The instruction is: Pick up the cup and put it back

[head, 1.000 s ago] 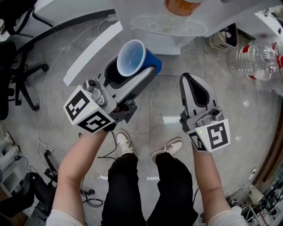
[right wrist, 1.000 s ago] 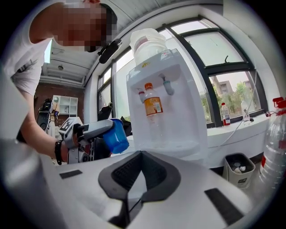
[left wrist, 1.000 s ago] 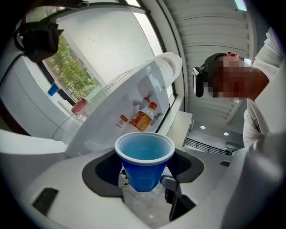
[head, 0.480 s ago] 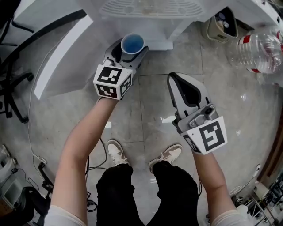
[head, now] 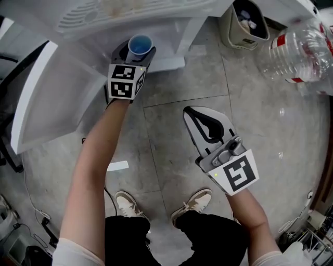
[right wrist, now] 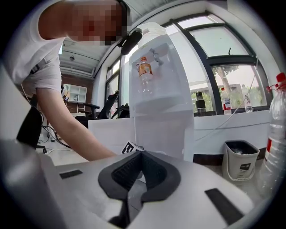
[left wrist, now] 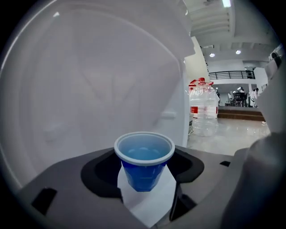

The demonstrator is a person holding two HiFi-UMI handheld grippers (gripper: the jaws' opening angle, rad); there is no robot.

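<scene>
Since a second ago we've reached the left gripper (head: pixel 136 53) well forward, so the blue cup (head: pixel 140 45) has gone from near our body up to the base of the white water dispenser (head: pixel 130 13), just under its grille shelf. The cup was tipped toward us before and now it sits upright, rim up, clamped between the left jaws with its sides in the rounded pads. In the left gripper view the cup (left wrist: pixel 144 161) looks empty, with a white panel filling the background. We can't tell if its bottom is touching anything yet.

The right gripper (head: pixel 200 117) hangs over the tiled floor near our shoes, well away from the cup, with its jaws closed together on nothing. To the right, a big clear water bottle (head: pixel 294 52) stands near a small waste bin (head: pixel 244 23).
</scene>
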